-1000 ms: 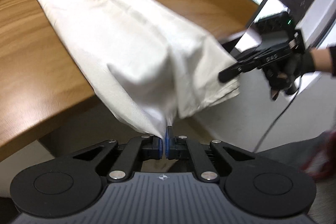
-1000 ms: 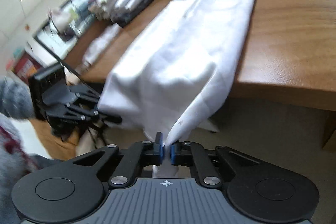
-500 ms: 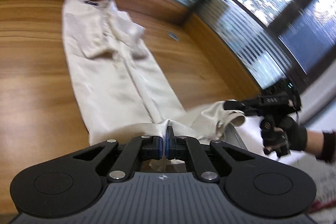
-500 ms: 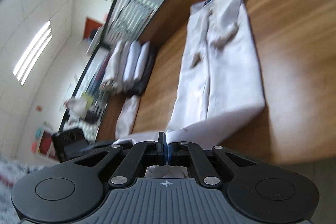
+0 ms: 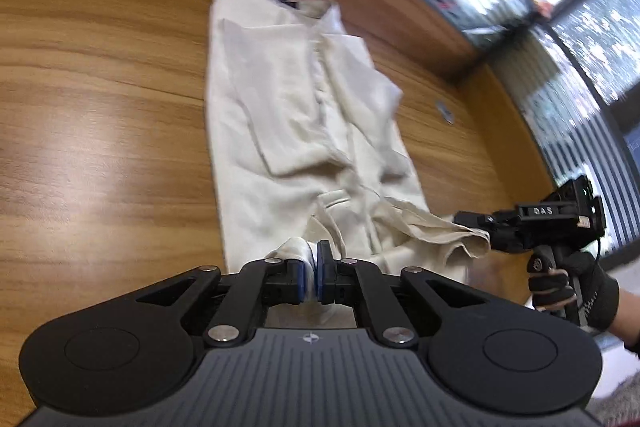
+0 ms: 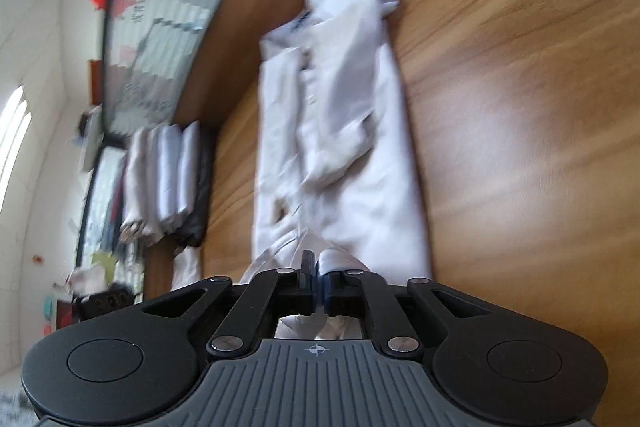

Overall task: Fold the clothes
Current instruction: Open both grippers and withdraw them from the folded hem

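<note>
Gripping the shirt (image 5: 304,131) hem: left tool (image 5: 311,264) clamped, right tool (image 6: 319,269) opening (cloth between).

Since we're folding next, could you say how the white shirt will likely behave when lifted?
Probably floppy: the white shirt sags between the left gripper and right gripper. Likely light, since pinched hem corners carry it. Creases suggest it won't hold shape.

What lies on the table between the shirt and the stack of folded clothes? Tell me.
Nothing: in the right wrist view, only bare wooden table separates the white shirt from the folded stack. The left wrist view does not show the stack.
</note>
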A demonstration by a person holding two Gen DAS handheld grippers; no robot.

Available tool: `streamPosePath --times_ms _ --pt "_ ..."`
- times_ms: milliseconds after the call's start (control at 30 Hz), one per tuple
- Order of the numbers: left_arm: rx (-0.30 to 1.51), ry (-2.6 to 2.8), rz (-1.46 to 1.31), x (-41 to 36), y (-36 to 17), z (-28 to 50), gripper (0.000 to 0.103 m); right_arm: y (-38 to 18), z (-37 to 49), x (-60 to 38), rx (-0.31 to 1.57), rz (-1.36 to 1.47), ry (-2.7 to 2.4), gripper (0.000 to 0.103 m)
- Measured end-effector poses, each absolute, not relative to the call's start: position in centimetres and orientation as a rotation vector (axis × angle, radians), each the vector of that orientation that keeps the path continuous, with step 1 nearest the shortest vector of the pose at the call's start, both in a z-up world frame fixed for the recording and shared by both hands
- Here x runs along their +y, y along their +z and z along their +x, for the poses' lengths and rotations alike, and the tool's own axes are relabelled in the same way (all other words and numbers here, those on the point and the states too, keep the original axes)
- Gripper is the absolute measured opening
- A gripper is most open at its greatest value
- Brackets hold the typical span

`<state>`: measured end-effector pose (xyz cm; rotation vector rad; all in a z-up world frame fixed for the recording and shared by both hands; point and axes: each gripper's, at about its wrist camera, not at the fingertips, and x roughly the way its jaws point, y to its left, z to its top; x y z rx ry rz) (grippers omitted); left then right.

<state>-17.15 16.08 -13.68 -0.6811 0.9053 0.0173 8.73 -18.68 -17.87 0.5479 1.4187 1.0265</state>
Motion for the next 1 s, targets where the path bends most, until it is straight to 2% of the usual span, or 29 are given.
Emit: streamPosePath --times_ms 33,100,133,333,433,533,667,800,900,1000 --pt "0.908 0.033 -0.701 16.5 -13.9 -16.8 0.008 -18.2 9.5 -18.5 1.442 0.556 1.004 0.018" --pt "0.900 0.075 -0.750 17.1 -14.1 -16.8 0.021 -18.8 10.6 -18.4 1.490 0.581 0.957 0.052" --pt "0.892 0.096 -0.786 17.4 -14.2 -17.0 0.032 -19.0 11.0 -18.5 1.499 0.598 0.941 0.055" --pt "0.783 0.220 -0.961 18.5 -13.4 -18.9 0.050 -18.4 11.8 -19.3 1.497 0.720 0.884 0.055" --pt "0.706 0.297 -1.009 19.1 -12.5 -19.5 0.052 -16.8 11.7 -19.3 1.434 0.676 0.885 0.054" --pt "0.714 0.324 -0.919 18.9 -11.3 -19.2 0.052 -15.1 11.2 -19.4 1.357 0.638 0.886 0.054" --pt "0.799 0.271 -0.682 17.0 -9.8 -18.0 0.052 -12.8 9.8 -18.4 1.263 0.428 0.924 0.054" --pt "0.895 0.170 -0.490 14.4 -9.2 -16.9 0.052 -10.8 6.1 -15.6 1.161 0.011 1.039 0.054" --pt "0.958 0.104 -0.364 12.5 -9.5 -16.1 0.052 -11.0 2.8 -13.8 1.083 -0.268 1.097 0.053" --pt "0.999 0.062 -0.307 11.0 -10.7 -15.9 0.052 -12.1 0.4 -12.7 1.041 -0.423 1.157 0.052"
